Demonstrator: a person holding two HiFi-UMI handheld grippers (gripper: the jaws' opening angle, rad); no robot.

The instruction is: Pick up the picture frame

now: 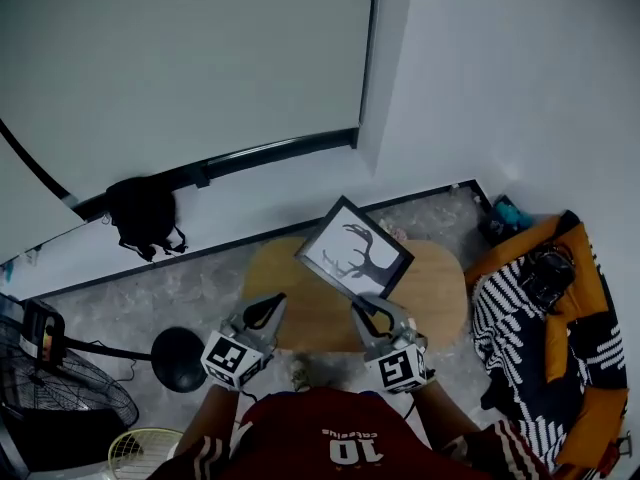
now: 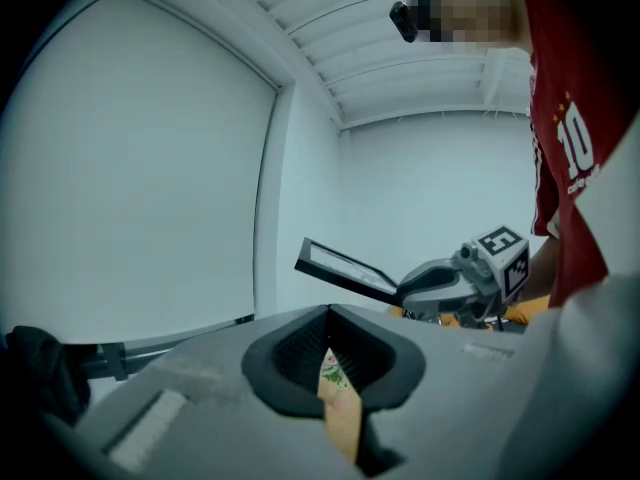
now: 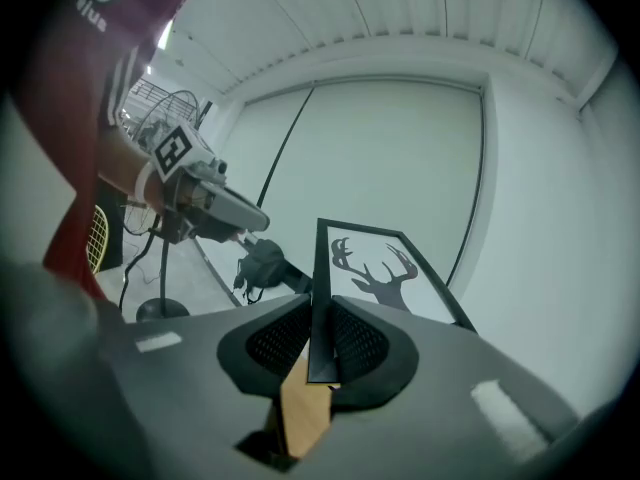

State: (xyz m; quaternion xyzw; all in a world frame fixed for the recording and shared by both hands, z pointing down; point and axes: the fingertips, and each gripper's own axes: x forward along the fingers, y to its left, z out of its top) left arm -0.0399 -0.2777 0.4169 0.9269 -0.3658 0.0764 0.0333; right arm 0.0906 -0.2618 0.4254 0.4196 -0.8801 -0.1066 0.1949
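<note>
The right tongs (image 1: 362,308) were clamped on the picture frame (image 1: 355,250), the dark pads pressed against both faces of its black border at the near corner. The right gripper view showed that border running straight between the closed-in pads (image 3: 320,338), with the frame (image 3: 385,268) rising beyond them, its white sheet bearing a black antlered deer silhouette. The frame was held in the air, tilted, above the middle of the oval wooden tabletop (image 1: 440,288) towards its far edge, touching nothing but the tongs. Seen from the left gripper view, the frame (image 2: 345,268) hung almost edge-on against the pale wall.

The left tongs (image 1: 270,306) hovered over the tabletop's near left edge, well apart from the frame. Their tips were drawn together with nothing held (image 2: 328,353); only a sliver of wood showed through the gap behind them.

On the floor by the far wall lay a black bag (image 1: 143,213). A standing fan (image 1: 60,388) stood beyond the tabletop's left end, and a striped blanket (image 1: 530,338) lay past its right end.
</note>
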